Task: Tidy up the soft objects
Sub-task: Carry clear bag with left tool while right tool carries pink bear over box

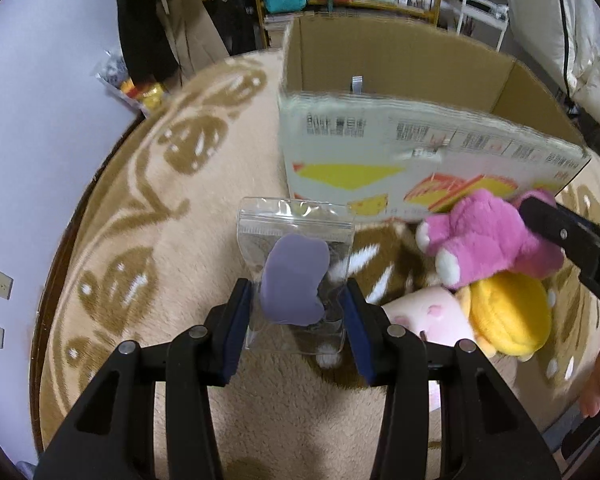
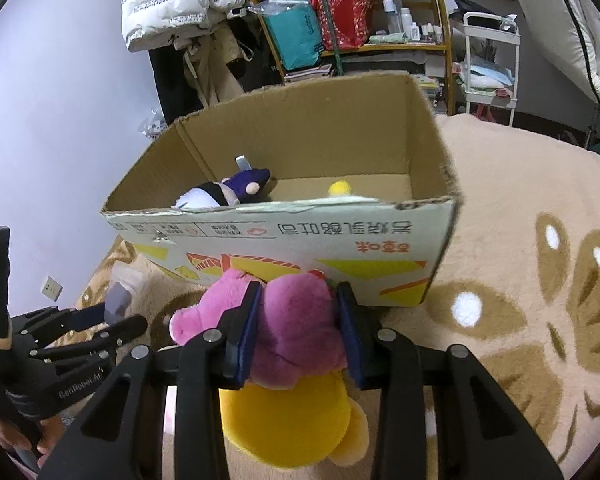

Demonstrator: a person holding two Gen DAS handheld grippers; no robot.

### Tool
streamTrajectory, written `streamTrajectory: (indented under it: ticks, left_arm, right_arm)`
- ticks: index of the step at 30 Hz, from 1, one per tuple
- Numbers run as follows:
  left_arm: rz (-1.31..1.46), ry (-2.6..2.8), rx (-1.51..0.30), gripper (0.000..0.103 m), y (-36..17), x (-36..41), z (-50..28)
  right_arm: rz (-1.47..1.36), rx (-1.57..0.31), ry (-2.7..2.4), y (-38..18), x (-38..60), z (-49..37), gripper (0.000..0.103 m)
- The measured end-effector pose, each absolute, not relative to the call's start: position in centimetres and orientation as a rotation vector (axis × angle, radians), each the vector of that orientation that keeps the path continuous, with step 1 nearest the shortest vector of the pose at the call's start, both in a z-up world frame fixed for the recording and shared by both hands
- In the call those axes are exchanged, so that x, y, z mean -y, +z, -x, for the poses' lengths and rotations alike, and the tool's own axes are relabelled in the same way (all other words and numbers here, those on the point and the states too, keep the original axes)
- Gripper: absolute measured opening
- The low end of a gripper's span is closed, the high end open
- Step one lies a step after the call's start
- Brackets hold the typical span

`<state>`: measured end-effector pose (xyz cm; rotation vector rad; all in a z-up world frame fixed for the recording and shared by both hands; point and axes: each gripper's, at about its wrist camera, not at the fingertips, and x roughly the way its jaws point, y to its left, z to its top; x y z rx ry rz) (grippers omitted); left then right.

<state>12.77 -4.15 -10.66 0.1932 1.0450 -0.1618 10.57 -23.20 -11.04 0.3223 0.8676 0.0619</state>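
Two hand-held grippers point steeply down over a bed covered by a beige plush blanket with brown leaf patterns (image 1: 172, 248).

The left gripper (image 1: 296, 312) reaches forward and down. Its blue-padded fingers (image 1: 236, 332) are nearly closed on the lower part of a clear plastic zip bag holding a soft lilac blob-shaped piece (image 1: 294, 280). The bag stands upright between the pads, its long axis running away from the gripper, with the zip end farthest off, pointing toward the box. It appears lifted clear of the blanket.

The right gripper (image 2: 298, 332) also tilts down and forward. Its blue-padded fingers (image 2: 246, 340) press into both sides of a pink plush bear with white paws (image 2: 296, 320), squeezing its body. Seen from the left side, the bear lies across, head and paws toward the left gripper. It sits on top of a yellow and pale pink plush toy (image 2: 284, 420), just in front of the box. A person's hand (image 2: 28, 440) grips the left tool's handle, which reads "GenRobot.AI".

An open brown cardboard box with a white, yellow and red printed front (image 2: 340, 236) stands just beyond both toys. Its printing is upside down: Chinese characters and barcodes, not clearly legible. Inside lie a small purple and white plush doll (image 2: 236, 190) and a yellow ball-like piece (image 2: 339, 188).
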Motion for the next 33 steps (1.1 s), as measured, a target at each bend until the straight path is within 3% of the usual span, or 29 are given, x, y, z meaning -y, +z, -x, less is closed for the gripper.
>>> streamTrajectory:
  ticks: [19,33]
  left_arm:
    - [-0.128,-0.172,-0.665,0.044,-2.5,3.8,-9.8]
    - [-0.188,-0.209,-0.567,0.044,0.6,6.9,-14.9]
  right_arm:
    - [-0.296,-0.624,0.094,-2.4,23.8,-6.8,0.039]
    - [-0.196,-0.542,0.067,0.8,24.8,-10.1,0.039]
